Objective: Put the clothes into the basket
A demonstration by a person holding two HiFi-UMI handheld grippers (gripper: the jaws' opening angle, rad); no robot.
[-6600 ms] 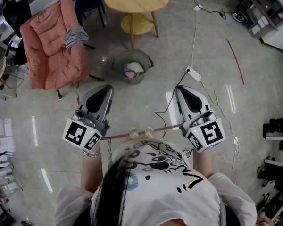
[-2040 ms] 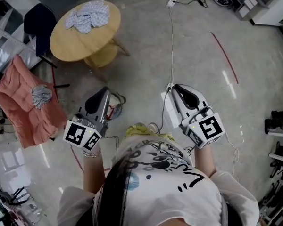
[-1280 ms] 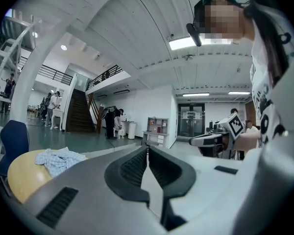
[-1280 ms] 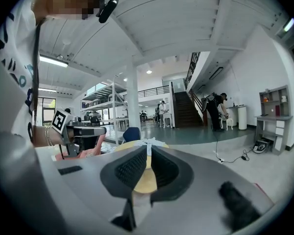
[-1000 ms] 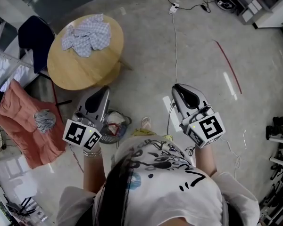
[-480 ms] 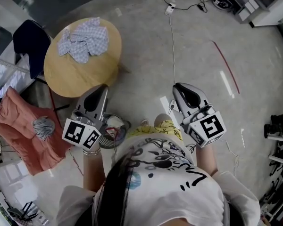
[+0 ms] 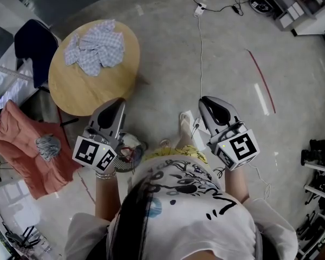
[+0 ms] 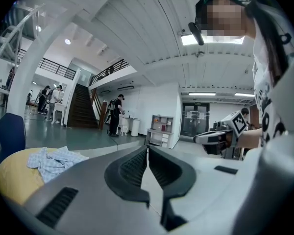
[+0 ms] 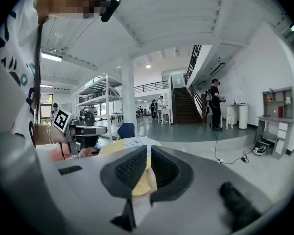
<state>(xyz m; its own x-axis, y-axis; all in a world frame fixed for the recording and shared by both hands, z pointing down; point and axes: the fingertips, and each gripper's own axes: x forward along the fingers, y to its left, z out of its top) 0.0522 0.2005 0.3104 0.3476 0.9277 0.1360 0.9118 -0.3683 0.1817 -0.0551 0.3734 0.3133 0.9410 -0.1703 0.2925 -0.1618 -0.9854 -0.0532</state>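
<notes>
**Clothes on table and chair, basket at feet, both grippers shut and empty**

Head view, clock directions read on the frame.

- Checked blue-and-white cloth: crumpled in a heap at 11 o'clock, on the far part of the round wooden table. Not touched by either tool.
- Grey striped garment: bunched up at 9 o'clock, on the salmon-pink chair. Well apart from the grippers.
- Basket: on the floor just at 8 o'clock from frame centre, close by the person's feet and near the table's base. Partly covered by the left tool's marker cube. Holds something white and red already; no telling what kind of item.
- Left gripper: held over the table's near edge, pointing toward 12 o'clock. Jaws pressed together, nothing between them. In its own view, checked cloth and yellow tabletop low at 8 o'clock.
- Right gripper: out at 3 o'clock of the left one, over bare floor, also pointing toward 12. Jaws drawn in to a thin slit, nothing gripped. In its own view, table and cloth straight ahead beyond the tips.
- Dark blue chair: behind the table at 10 o'clock.
- White cable: running from 12 o'clock down toward the right tool.
- Red line: on the floor at 2 o'clock.
</notes>
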